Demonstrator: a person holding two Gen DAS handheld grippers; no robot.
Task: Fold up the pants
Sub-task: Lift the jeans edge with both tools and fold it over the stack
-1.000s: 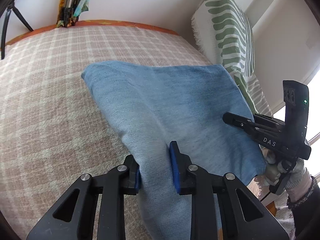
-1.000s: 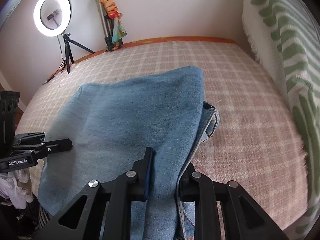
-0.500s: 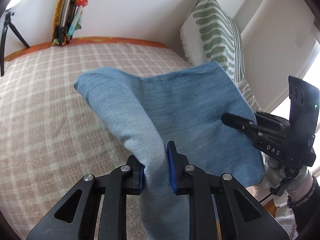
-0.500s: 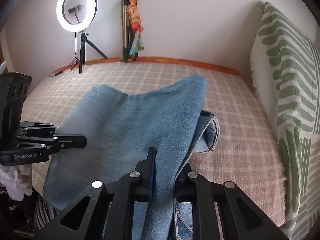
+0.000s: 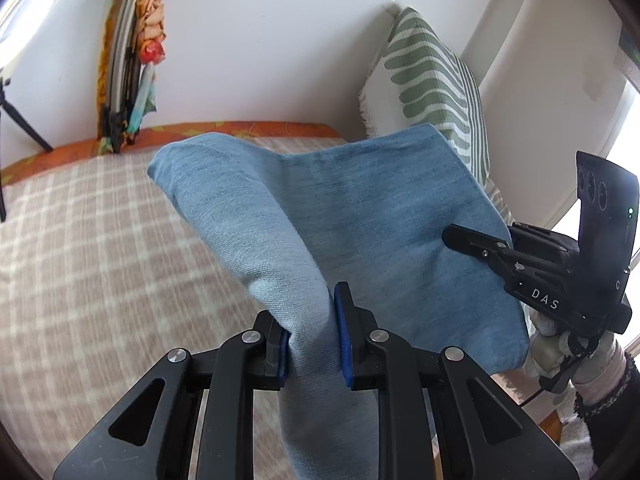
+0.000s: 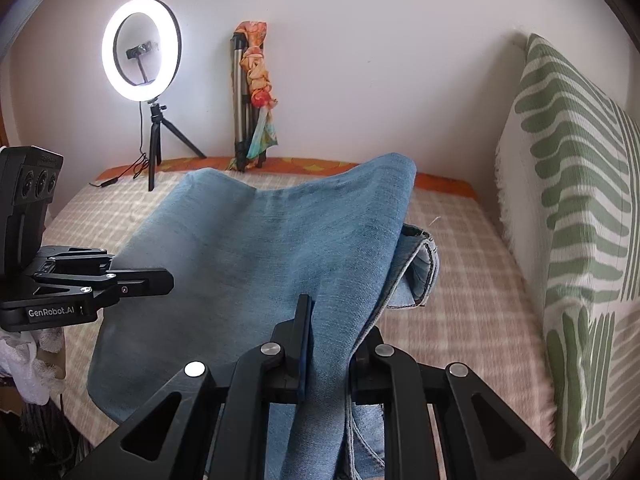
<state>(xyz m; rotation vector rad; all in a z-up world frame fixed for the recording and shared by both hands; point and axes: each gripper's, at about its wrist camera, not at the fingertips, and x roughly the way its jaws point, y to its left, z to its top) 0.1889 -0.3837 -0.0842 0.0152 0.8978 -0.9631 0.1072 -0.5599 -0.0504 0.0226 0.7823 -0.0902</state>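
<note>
Both claws pinched the blue pants (image 5: 360, 220), lifted above the checked bed (image 5: 80, 260): left claw (image 5: 311, 344) gripped one bunched edge, right claw (image 6: 328, 344) the other.

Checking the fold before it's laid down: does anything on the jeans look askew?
Yes. Under the lifted jeans, a hemmed edge curls out on the right side, so the layers aren't aligned.
</note>
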